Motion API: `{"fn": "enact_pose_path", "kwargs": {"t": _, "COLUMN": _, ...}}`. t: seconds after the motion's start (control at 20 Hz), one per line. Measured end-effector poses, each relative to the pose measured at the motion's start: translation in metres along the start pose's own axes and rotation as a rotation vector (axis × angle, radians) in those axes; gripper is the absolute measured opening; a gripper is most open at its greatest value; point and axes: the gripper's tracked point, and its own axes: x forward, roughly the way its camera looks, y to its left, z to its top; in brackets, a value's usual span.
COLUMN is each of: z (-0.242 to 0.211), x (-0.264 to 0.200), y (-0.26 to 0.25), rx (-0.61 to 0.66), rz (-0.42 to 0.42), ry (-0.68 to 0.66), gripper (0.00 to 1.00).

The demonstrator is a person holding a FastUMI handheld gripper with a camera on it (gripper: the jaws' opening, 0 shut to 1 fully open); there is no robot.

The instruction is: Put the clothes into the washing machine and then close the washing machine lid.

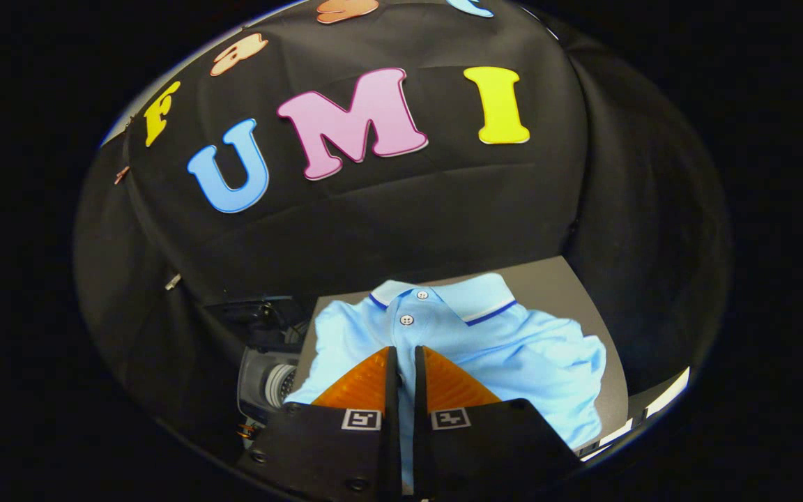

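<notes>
Gripper: its two orange fingers stand almost together, a narrow slit between them, tips resting over the shirt's front; a strip of light blue cloth shows in the slit, and whether the pads pinch it cannot be told.
Polo shirt: light blue, collar edged dark blue, two white buttons just beyond the fingertips; it lies rumpled under and ahead of the fingers.
Grey surface: under the shirt, bare beyond the collar.
Machine: grey and black parts left of the fingers, beside the surface's edge.
</notes>
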Motion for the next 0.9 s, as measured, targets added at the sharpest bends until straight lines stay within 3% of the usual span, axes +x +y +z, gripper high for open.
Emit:
{"fn": "enact_pose_path", "kwargs": {"t": 0.5, "z": 0.030, "x": -0.006, "y": 0.095, "rx": -0.065, "rz": 0.275, "ry": -0.016, "gripper": 0.11}}
{"fn": "enact_pose_path", "kwargs": {"t": 0.9, "z": 0.032, "x": -0.004, "y": 0.163, "rx": -0.108, "rz": 0.284, "ry": -0.053, "gripper": 0.11}}
